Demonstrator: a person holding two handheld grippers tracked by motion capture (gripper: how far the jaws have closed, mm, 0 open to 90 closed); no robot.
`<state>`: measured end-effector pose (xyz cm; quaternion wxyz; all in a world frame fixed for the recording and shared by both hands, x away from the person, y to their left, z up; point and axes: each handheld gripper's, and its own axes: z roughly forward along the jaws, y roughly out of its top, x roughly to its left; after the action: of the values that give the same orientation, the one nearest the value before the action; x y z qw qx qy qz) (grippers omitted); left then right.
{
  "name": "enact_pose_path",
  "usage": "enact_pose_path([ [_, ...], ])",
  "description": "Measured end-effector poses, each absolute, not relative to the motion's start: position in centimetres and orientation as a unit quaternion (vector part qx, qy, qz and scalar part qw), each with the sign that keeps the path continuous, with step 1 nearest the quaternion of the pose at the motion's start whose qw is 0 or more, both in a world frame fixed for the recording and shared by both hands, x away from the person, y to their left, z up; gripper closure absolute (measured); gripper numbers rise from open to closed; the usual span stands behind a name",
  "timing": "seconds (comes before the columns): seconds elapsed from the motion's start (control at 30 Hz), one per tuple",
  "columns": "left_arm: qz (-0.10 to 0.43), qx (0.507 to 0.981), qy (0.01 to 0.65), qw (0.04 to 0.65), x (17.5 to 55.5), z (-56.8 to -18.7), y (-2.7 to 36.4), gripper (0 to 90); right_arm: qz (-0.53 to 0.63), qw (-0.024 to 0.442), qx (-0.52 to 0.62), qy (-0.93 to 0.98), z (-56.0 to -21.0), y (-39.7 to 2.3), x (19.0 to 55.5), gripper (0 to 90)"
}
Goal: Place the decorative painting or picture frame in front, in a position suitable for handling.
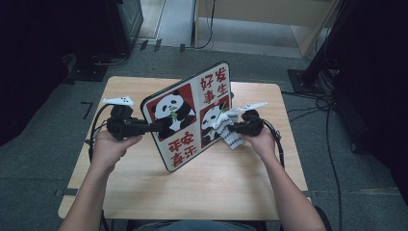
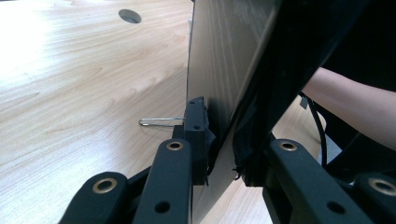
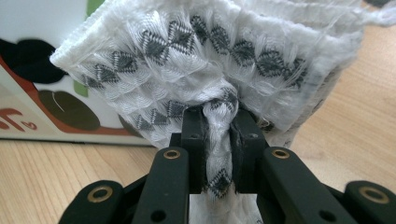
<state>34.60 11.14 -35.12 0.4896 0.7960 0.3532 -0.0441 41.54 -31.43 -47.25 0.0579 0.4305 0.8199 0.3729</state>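
Observation:
A flat board (image 1: pixel 190 115) with panda pictures and red Chinese characters stands tilted on edge over the wooden table (image 1: pixel 144 187). My left gripper (image 1: pixel 156 127) is shut on the board's left edge; in the left gripper view its jaws pinch the thin panel (image 2: pixel 219 70) from both sides. My right gripper (image 1: pixel 230 127) is shut on a white cloth (image 1: pixel 230 132) with dark diamond patterns, held against the board's right part. In the right gripper view the cloth (image 3: pixel 210 60) bunches between the jaws, with the board's printed face (image 3: pixel 42 74) just behind it.
A thin metal rod (image 2: pixel 161 122) lies on the table behind the board. A round hole (image 2: pixel 129 16) sits in the tabletop farther off. Cables (image 1: pixel 317 101) and dark stands lie on the floor around the table.

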Motion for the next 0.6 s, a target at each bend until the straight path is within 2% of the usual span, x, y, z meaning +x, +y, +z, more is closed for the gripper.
enact_pose_path([
  [0.33, -0.042, 0.797, 0.353, 0.489, 34.5, -35.1, 11.1, 77.5, 0.374, 0.033, 0.438, 0.817, -47.7, -31.8, 41.7, 80.9],
  [0.6, -0.041, 0.794, 0.356, 0.491, 34.6, -35.1, 11.2, 77.6, 0.399, 0.044, 0.435, 0.806, -46.1, -32.1, 41.3, 81.9],
])
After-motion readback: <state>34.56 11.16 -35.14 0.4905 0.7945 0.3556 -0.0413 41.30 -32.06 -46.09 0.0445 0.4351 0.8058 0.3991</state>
